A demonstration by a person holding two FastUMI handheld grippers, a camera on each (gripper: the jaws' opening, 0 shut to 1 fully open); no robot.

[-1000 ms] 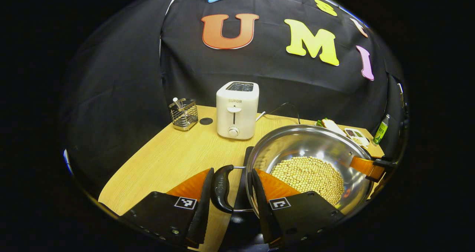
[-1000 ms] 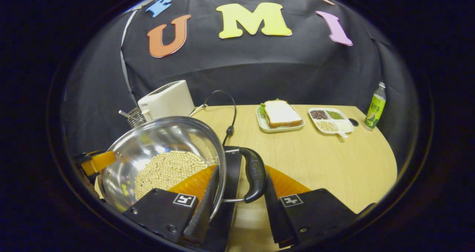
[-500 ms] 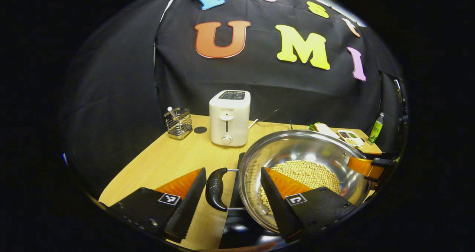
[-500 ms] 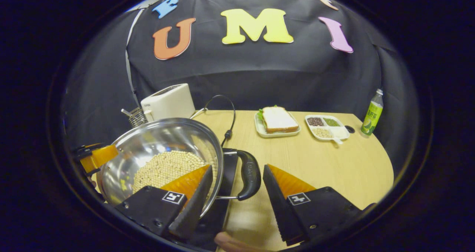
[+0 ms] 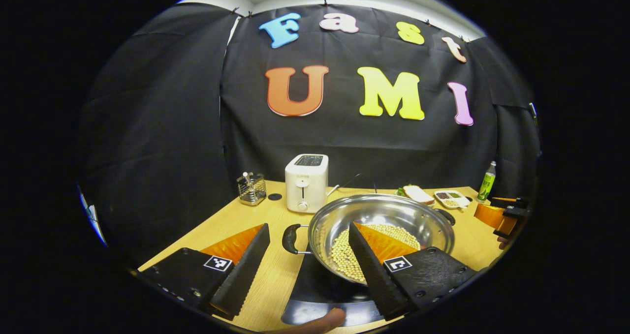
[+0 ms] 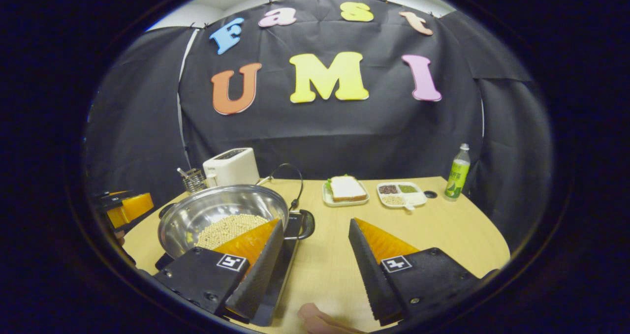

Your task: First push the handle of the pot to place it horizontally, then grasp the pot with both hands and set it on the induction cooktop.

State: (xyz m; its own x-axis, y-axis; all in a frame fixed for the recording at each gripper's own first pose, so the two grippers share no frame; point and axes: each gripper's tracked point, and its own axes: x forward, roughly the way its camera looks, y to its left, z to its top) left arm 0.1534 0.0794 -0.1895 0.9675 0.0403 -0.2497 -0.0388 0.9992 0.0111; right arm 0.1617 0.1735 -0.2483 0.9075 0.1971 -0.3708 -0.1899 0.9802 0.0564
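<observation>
A: Where is the pot?

B: The steel pot (image 5: 379, 226), holding beans (image 5: 366, 248), sits on the black cooktop (image 5: 320, 294) at the lower centre of the left gripper view, near the worktop's (image 6: 443, 226) front edge.

A: And the grippers?

B: The left gripper (image 5: 309, 270) is spread wide, gripping nothing; so is the right gripper (image 6: 315, 265). Bare worktop lies open at lower right of the right gripper view, before the sandwich plate (image 6: 345, 196).

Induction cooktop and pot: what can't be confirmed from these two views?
- Induction cooktop: in the left gripper view the pot covers most of it; controls unseen.
- Pot's base contact: hidden under its body in the right gripper view.
- Sectioned tray: contents too small to identify.
</observation>
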